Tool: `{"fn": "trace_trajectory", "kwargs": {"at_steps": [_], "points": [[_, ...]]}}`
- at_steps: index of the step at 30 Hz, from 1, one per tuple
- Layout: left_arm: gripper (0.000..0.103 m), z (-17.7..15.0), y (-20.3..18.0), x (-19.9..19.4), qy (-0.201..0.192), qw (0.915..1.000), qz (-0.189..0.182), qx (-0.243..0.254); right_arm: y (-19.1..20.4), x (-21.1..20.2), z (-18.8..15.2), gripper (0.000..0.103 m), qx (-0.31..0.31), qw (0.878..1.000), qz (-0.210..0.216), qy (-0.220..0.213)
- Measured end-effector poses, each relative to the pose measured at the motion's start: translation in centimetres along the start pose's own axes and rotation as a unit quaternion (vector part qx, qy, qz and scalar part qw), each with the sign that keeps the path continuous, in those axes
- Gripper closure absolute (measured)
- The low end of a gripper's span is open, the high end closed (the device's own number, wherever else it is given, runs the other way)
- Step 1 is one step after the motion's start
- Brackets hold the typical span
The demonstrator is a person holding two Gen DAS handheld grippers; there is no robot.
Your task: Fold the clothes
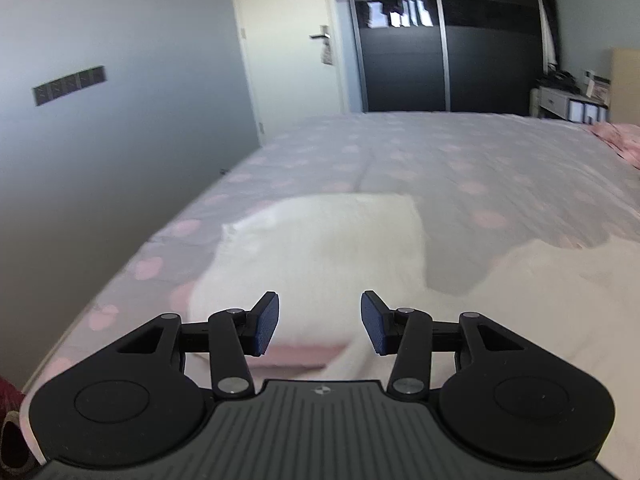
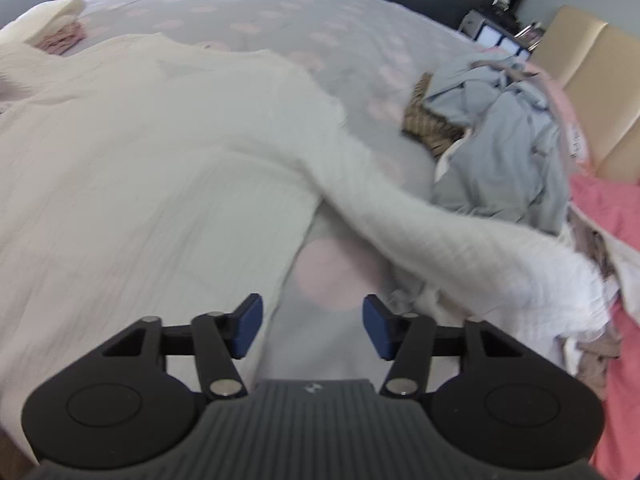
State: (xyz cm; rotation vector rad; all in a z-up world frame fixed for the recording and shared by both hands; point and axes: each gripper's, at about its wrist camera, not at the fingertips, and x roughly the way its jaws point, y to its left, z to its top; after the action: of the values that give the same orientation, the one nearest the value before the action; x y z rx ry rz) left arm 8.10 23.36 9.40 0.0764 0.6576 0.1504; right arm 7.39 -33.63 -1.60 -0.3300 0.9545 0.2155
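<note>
A white knitted sweater (image 2: 152, 152) lies spread on the bed, its right sleeve (image 2: 460, 236) stretching toward the pile at the right. My right gripper (image 2: 312, 326) hovers open over the bare bedcover between the sweater's body and that sleeve, nothing between its pads. In the left wrist view the sweater's other sleeve (image 1: 320, 248) lies folded on the cover, blurred. My left gripper (image 1: 320, 324) stands open just above this white cloth, its blue pads apart and gripping nothing.
The bed has a grey cover with pink dots (image 1: 460, 160). A pile of unfolded clothes (image 2: 508, 136), grey-blue, brown-patterned and pink, lies at the right. A folded stack (image 2: 56, 28) sits at the far left. A beige headboard (image 2: 592, 80), a door (image 1: 288, 40) and a dark wardrobe (image 1: 440, 40) stand beyond.
</note>
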Motion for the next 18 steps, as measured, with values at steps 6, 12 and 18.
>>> {"fn": "trace_trajectory", "kwargs": {"at_steps": [6,12,18], "points": [[0.06,-5.4,-5.7,-1.5,0.135,0.9713,-0.18,0.077,1.2,-0.9,-3.8,0.055,0.003,0.995,0.083,0.057],[0.06,-11.8,-10.6,-3.5,0.285,0.889,-0.304,0.19,1.6,-1.5,-7.4,0.053,0.025,0.981,0.147,0.127],[0.06,-15.9,-13.0,-4.8,0.341,0.8392,-0.321,0.277,2.9,-1.2,-9.7,0.054,0.016,0.963,0.187,0.196]]}}
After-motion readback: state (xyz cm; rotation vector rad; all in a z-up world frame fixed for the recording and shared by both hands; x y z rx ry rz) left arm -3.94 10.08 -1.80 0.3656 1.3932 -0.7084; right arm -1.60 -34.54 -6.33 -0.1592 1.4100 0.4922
